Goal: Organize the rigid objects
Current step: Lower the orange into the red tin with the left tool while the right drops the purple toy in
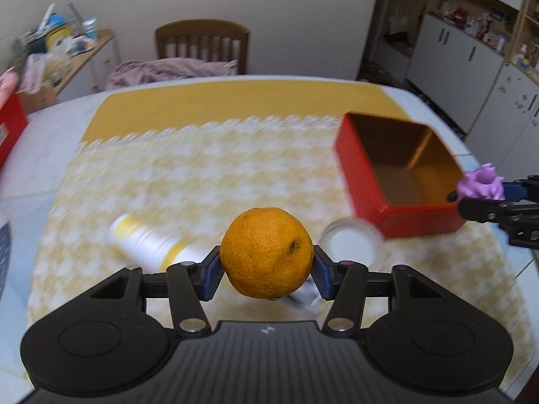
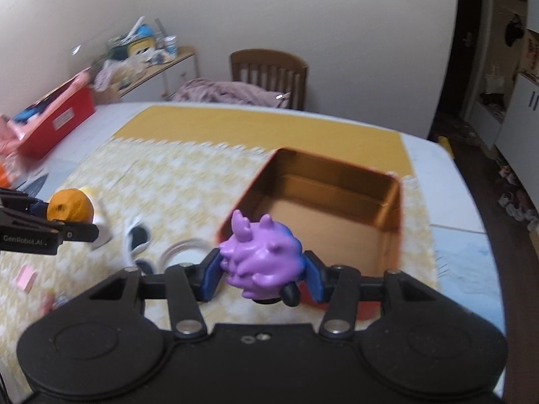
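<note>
My left gripper [image 1: 266, 269] is shut on an orange [image 1: 266, 250] and holds it above the yellow checked cloth [image 1: 202, 175]. It also shows in the right wrist view [image 2: 69, 207] at the left. My right gripper [image 2: 262, 271] is shut on a purple spiky toy figure [image 2: 259, 259], held just before the near rim of an open red tin box [image 2: 337, 208] with a gold inside. In the left wrist view the box [image 1: 401, 175] stands at the right, with the toy [image 1: 481, 183] at its right corner.
A white and yellow bottle [image 1: 148, 239] lies on the cloth behind the orange. A clear glass [image 1: 350, 242] stands near the box. A red box [image 2: 57, 118] of items sits at the far left. A wooden chair [image 1: 202, 47] stands behind the table. Small pink bits [image 2: 27, 277] lie at left.
</note>
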### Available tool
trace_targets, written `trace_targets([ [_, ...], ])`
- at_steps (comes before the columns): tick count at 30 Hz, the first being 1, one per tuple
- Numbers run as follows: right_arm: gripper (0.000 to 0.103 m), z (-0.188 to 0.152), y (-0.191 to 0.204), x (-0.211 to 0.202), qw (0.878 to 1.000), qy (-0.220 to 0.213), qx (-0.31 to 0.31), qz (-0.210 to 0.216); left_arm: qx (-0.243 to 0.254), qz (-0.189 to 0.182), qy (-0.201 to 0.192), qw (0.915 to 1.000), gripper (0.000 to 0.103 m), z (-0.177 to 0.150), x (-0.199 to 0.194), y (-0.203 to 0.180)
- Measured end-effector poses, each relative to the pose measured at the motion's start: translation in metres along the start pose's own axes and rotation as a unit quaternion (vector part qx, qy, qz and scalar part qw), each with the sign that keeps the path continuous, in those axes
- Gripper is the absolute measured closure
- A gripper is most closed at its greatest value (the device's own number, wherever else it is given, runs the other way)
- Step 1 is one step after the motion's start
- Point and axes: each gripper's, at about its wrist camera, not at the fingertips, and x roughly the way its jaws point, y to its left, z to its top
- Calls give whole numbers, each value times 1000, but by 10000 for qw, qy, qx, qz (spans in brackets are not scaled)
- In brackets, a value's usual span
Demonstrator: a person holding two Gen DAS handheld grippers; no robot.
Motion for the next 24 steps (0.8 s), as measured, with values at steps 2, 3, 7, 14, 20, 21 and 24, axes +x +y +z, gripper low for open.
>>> trace_targets([
  [2,53,4,-11,3,10000,-36,30,-47,107,-99,-29,9999,50,15,6,-16],
  [3,53,6,-15,7,10000,-37,39,-74,150,-152,-44,9998,50,22,10,-24],
  [7,53,9,-31,22,9999,34,30,-151,157,-413,35,9990,50,51,31,-52],
  [14,53,8,-56,50,9994,252,80,-234,312,-608,160,9975,50,83,76,-94],
  [20,53,11,-64,74,9981,528,-195,-235,259,-580,433,9970,50,100,123,-113],
  [21,53,11,-66,78,9981,544,-198,-231,246,-587,434,9970,50,102,128,-115],
  [24,53,12,-68,87,9973,598,-297,-298,327,-628,366,9968,50,111,139,-126],
])
